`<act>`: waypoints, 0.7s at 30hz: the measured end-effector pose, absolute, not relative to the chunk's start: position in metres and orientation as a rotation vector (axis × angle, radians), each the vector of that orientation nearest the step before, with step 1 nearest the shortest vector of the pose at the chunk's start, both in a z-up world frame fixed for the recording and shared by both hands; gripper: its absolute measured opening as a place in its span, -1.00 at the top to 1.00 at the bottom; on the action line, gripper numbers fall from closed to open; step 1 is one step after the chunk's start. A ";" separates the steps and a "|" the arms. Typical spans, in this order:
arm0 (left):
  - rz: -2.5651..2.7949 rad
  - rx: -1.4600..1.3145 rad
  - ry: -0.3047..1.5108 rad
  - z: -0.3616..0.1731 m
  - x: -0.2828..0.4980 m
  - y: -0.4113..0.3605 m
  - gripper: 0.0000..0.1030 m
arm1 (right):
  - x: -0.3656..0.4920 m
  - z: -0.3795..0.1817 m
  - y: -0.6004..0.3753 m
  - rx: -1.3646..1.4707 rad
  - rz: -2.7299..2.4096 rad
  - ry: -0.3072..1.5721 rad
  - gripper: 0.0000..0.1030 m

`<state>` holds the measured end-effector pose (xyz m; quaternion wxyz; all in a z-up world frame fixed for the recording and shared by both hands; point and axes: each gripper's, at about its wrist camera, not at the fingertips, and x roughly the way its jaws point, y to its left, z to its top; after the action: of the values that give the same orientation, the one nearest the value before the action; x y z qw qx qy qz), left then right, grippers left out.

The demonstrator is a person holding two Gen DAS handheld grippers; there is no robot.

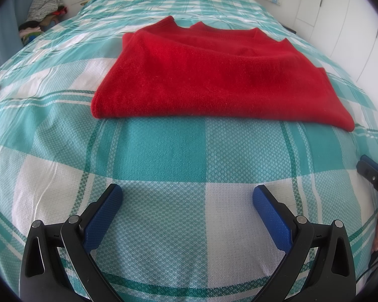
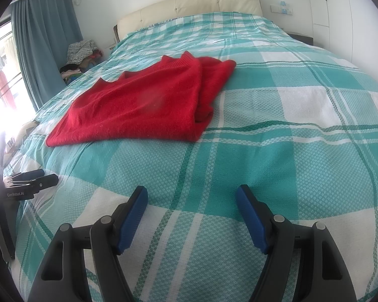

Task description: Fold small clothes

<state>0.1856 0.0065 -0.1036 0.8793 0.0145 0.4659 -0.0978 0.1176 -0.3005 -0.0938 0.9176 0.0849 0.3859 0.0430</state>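
Left gripper (image 1: pixel 187 196) low, jaws spread, level

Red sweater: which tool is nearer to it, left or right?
Left, by a little. The left tool is open, squarely facing the red sweater across a short strip of bedspread. The right tool is open too, off to the sweater's right and farther back.

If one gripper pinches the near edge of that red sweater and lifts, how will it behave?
The red sweater is a soft fuzzy knit in stacked layers, so it would probably droop and unfold. Pushed, it likely bunches on the textured checked bedspread rather than sliding. Both grippers are open and clear of it.
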 end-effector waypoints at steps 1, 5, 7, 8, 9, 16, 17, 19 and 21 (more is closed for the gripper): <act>-0.204 0.030 0.971 -0.104 0.186 0.006 -0.99 | 0.117 -0.093 -0.298 0.175 0.089 0.794 -0.42; -0.204 0.030 0.971 -0.104 0.186 0.006 -0.99 | 0.118 -0.094 -0.301 0.176 0.089 0.793 -0.42; -0.204 0.030 0.971 -0.103 0.186 0.006 -0.99 | 0.118 -0.094 -0.301 0.176 0.089 0.793 -0.42; -0.204 0.030 0.971 -0.104 0.186 0.006 -0.99 | 0.117 -0.094 -0.300 0.177 0.089 0.793 -0.43; -0.204 0.030 0.971 -0.103 0.186 0.006 -0.99 | 0.117 -0.094 -0.301 0.176 0.088 0.793 -0.43; -0.204 0.030 0.971 -0.103 0.186 0.006 -0.99 | 0.120 -0.093 -0.296 0.194 0.097 0.788 -0.42; -0.204 0.030 0.971 -0.103 0.186 0.006 -0.99 | 0.120 -0.093 -0.295 0.198 0.099 0.787 -0.42; -0.204 0.030 0.972 -0.103 0.186 0.006 -0.99 | 0.122 -0.092 -0.293 0.204 0.101 0.786 -0.43; -0.204 0.030 0.972 -0.103 0.186 0.006 -0.99 | 0.122 -0.092 -0.291 0.202 0.100 0.786 -0.42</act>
<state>0.1856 0.0064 -0.1034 0.8792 0.0144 0.4660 -0.0978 0.1224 -0.2914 -0.0922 0.9176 0.0983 0.3820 0.0486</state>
